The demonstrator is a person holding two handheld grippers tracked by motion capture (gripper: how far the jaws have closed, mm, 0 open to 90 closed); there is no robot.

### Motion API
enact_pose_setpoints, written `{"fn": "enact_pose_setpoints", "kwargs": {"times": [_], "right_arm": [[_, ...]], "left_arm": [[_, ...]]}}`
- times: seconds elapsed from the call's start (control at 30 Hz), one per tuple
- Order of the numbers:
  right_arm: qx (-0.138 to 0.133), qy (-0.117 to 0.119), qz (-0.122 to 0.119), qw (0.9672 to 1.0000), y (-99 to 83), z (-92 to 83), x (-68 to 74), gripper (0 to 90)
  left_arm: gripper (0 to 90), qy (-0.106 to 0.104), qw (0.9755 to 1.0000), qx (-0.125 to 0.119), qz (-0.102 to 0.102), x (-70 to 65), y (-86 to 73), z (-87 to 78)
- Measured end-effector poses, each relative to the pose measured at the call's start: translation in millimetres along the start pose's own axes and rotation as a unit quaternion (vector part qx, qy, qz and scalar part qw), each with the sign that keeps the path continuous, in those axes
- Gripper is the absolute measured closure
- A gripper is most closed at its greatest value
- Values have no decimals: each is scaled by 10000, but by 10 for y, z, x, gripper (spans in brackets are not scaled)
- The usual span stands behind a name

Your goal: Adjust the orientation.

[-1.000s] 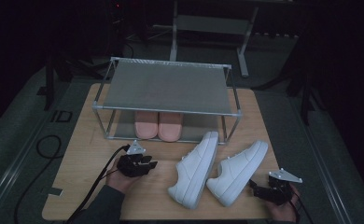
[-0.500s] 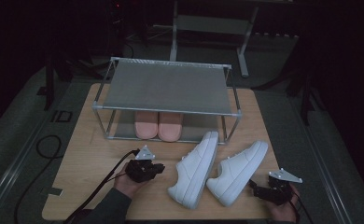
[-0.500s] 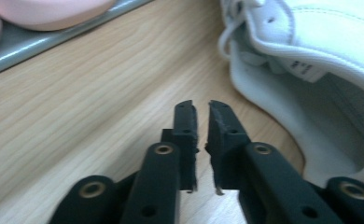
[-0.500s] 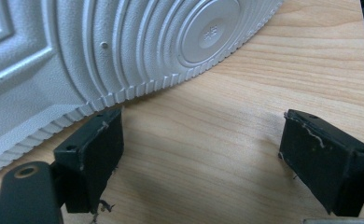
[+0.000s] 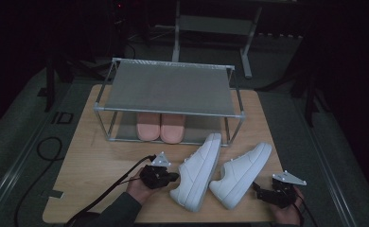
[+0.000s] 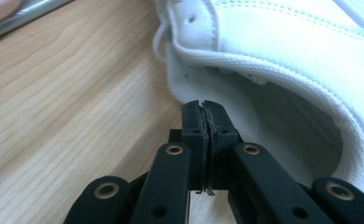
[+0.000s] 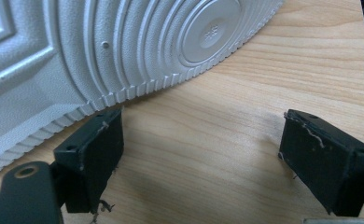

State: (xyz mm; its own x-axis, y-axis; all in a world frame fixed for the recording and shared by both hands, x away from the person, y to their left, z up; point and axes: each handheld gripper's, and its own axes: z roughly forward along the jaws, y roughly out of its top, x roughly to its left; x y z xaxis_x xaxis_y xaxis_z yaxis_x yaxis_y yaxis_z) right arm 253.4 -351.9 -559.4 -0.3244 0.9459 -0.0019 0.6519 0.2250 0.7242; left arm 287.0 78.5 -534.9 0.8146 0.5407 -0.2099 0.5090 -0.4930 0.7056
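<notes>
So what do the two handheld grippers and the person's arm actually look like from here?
Both are black. The left gripper has a grey three-cornered plate on top and a black cable trailing to the table's near edge; a dark sleeve covers that forearm. The right gripper carries the same plate. Close up, the pads are blocky, with frayed edges.

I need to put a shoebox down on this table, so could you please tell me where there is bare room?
The table is bare on its left side, between the rack and the left claw. The rack's top shelf is bare too. It is crowded at front right, where two white sneakers lie, and under the rack, with the pink slippers.
</notes>
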Motion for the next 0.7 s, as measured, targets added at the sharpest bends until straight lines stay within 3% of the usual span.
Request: {"fn": "enact_pose_setpoints", "kwargs": {"times": [0.43,0.7], "right_arm": [[0,1,-4,10000,0,0,0,133],[-1,1,-2,10000,0,0,0,133]], "left_arm": [[892,-82,9996,-278,-49,16,101,-62],[895,-11,9992,-402,9,19,187,-120]]}}
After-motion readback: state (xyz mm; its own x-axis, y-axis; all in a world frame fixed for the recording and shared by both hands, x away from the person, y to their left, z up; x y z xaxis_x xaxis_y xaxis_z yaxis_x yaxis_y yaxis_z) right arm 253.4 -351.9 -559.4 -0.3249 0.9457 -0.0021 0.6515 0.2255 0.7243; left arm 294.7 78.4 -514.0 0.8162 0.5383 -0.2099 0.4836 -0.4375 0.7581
